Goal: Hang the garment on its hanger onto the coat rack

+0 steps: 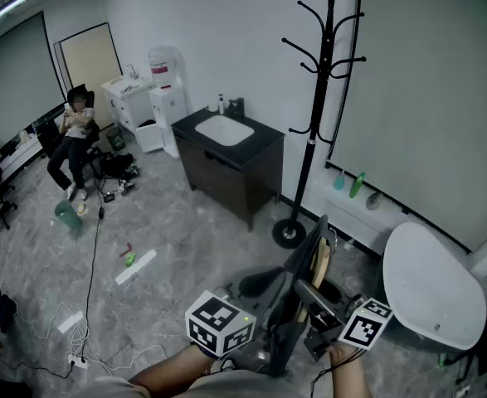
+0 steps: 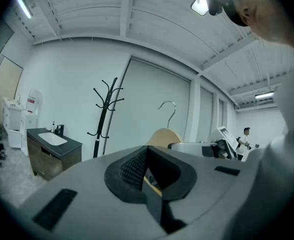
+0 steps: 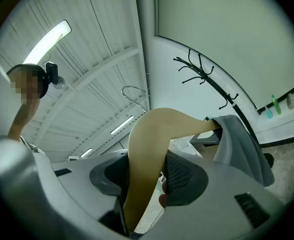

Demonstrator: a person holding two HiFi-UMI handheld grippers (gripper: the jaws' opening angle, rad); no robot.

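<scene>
**Head view.** One coat rack (image 1: 314, 131) stands on a grey marbled floor: a black pole with curved prongs and a round base. Below its base are two tools, each with one marker cube of black and white squares. The left tool (image 1: 255, 334) is lower left of the base and the right tool (image 1: 316, 298) lower right. Between them are one tan wooden hanger (image 1: 319, 264) and one dark grey garment (image 1: 289, 305), well apart from the rack. Left of the rack is one dark counter (image 1: 255, 152) with a white basin.

**Left gripper view.** The left tool (image 2: 148, 171) stands narrow, its mesh-textured pads closed on a thin tan strip of the hanger (image 2: 163, 136). One bent metal hook (image 2: 170, 109) rises right of the coat rack (image 2: 102, 119).

**Right gripper view.** The right tool (image 3: 149, 176) stands wide, clamped on the smooth wooden shoulder of the hanger (image 3: 152, 144). The garment (image 3: 239, 149) drapes over the far arm, below the coat rack (image 3: 203, 70). The hook (image 3: 134, 91) points away to the rack's left. No writing is legible.
</scene>
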